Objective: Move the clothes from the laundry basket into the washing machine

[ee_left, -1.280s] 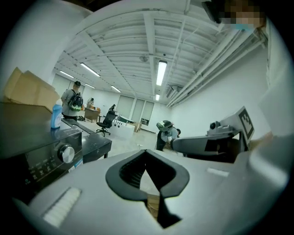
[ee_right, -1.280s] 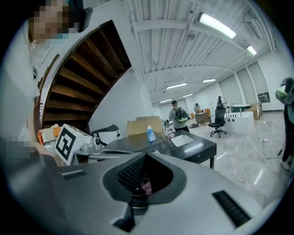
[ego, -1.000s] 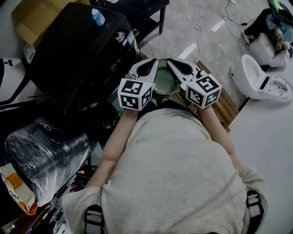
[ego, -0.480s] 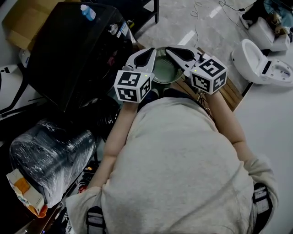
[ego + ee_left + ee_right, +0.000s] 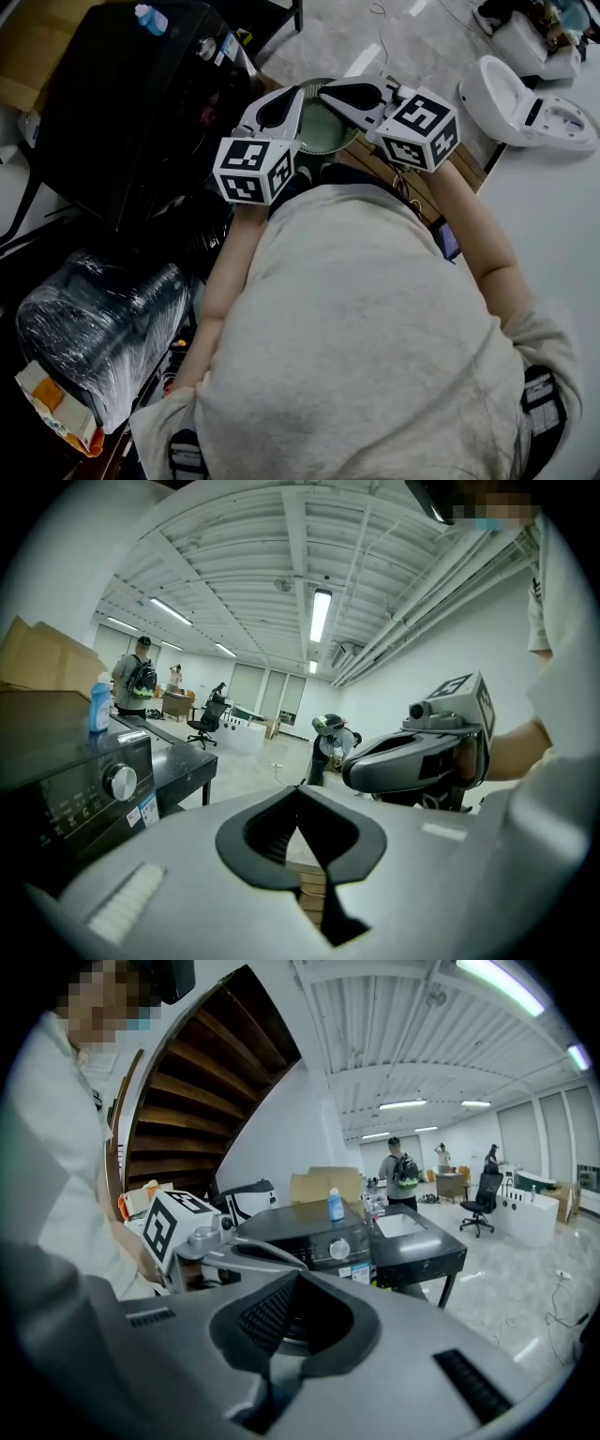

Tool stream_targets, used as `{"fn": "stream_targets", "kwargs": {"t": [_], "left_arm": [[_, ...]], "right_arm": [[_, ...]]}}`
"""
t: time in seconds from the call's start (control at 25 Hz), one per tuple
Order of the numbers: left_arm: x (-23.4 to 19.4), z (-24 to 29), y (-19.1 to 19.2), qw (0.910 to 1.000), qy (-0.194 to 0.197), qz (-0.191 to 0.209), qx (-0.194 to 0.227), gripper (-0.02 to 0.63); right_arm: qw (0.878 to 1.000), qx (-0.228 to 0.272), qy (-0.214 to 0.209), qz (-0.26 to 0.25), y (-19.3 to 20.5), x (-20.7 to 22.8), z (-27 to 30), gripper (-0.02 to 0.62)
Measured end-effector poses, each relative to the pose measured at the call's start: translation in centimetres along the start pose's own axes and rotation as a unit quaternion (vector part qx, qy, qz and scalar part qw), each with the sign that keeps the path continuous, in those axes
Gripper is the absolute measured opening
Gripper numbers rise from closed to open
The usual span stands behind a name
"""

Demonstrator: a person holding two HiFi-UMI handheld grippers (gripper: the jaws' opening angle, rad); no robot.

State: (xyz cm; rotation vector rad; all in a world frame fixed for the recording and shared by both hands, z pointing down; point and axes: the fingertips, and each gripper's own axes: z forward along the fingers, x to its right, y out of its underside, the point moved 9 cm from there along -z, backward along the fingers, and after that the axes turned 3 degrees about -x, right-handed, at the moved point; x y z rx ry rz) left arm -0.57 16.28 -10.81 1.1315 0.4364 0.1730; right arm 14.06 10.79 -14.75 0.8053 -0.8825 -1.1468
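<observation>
Right now both my tongs are clenched and neither holds anything. In the left gripper view, my left gripper (image 5: 298, 791) has its dark jaw pads meeting at their tips. In the right gripper view, my right gripper (image 5: 298, 1275) is closed the same way.

From my head camera the two sit near each other in front of my chest. The left gripper (image 5: 297, 91) and the right gripper (image 5: 323, 89) angle toward one another, tips close but apart. Just below and between those tips sits the laundry basket (image 5: 323, 136), round and pale green with ribbed walls, standing on wooden slats (image 5: 466, 173). I cannot tell whether clothes lie in it, as my tongs cover much of it.

To my left stands the washing machine (image 5: 141, 103), black, with a round knob (image 5: 203, 47) on its panel and a blue bottle (image 5: 150, 17) on top. A cardboard box (image 5: 28, 70) sits behind it, and a plastic-wrapped dark roll (image 5: 94, 323) lies nearer me on that side. To my right, on the pale floor, is a white moulded object (image 5: 520, 94).

Farther off, the right gripper view shows a black table (image 5: 417, 1241) beside the machine, a person with a backpack (image 5: 403, 1171) and an office chair (image 5: 483, 1194).
</observation>
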Motion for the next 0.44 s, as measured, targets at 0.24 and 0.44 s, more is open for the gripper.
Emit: {"fn": "stream_targets", "kwargs": {"t": [0.24, 0.44], "left_arm": [[0.01, -0.38, 0.08, 1.0, 0.004, -0.002, -0.003, 0.009], [-0.25, -0.71, 0.12, 1.0, 0.005, -0.002, 0.0, 0.009]], "right_arm": [[1.0, -0.018, -0.008, -0.001, -0.02, -0.32, -0.63, 0.009], [1.0, -0.028, -0.009, -0.009, -0.14, -0.47, -0.91, 0.009]]}}
